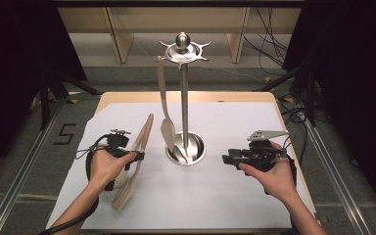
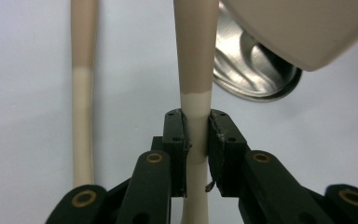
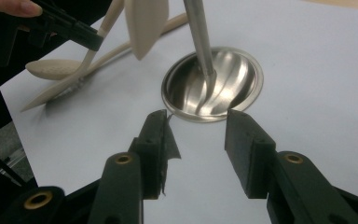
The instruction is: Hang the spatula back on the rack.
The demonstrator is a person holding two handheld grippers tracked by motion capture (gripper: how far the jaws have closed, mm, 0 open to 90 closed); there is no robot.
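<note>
Spoon (image 2: 195,70) handle sits tight between the left tongs (image 2: 196,140), on the left side of the white table (image 1: 215,196), slanting up off it. Another spoon (image 2: 82,107) lies just beside it. A tall metal stand (image 1: 184,98) rises from a shiny round base (image 3: 242,70) in the middle. A spatula (image 1: 165,112) hangs from its top. The right tongs (image 3: 198,140) hover wide and empty near the base.

Left tool (image 2: 196,135) clamped tight; right tool (image 3: 198,140) spread wide, level.
</note>
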